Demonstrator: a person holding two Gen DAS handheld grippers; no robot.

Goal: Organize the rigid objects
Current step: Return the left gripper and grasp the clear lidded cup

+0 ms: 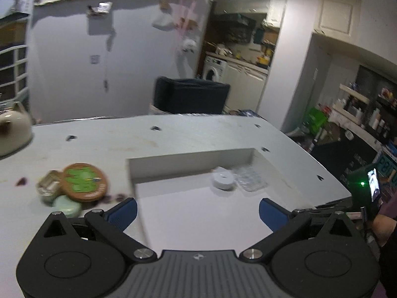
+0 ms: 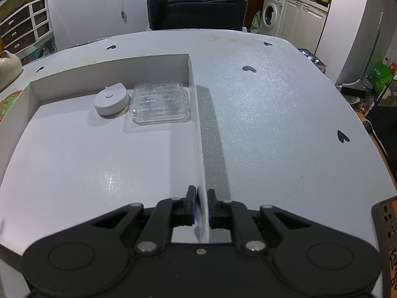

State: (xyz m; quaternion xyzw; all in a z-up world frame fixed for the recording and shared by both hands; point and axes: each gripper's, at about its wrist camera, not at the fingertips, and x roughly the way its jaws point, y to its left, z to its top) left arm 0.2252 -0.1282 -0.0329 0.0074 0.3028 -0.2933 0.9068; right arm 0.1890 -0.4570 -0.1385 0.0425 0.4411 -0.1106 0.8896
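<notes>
A white shallow box [image 1: 188,155] [image 2: 111,67] lies on the table. Inside at its far right corner sit a white round puck [image 1: 223,179] [image 2: 111,99] and a clear plastic blister tray [image 1: 249,178] [image 2: 161,101]. My left gripper [image 1: 197,211] is open and empty above the box's near left part. Left of the box lie a brown round tin with a green label [image 1: 84,182], a pale green round tin [image 1: 67,206] and a small metal tin [image 1: 48,186]. My right gripper [image 2: 203,206] is shut on the box's right wall [image 2: 198,129].
A cream kettle [image 1: 12,129] [image 2: 8,65] stands at the table's far left. A dark chair [image 1: 191,94] [image 2: 196,12] stands behind the table. The table [image 2: 273,99] has small black heart marks. A phone-like device [image 2: 387,236] is at the right edge.
</notes>
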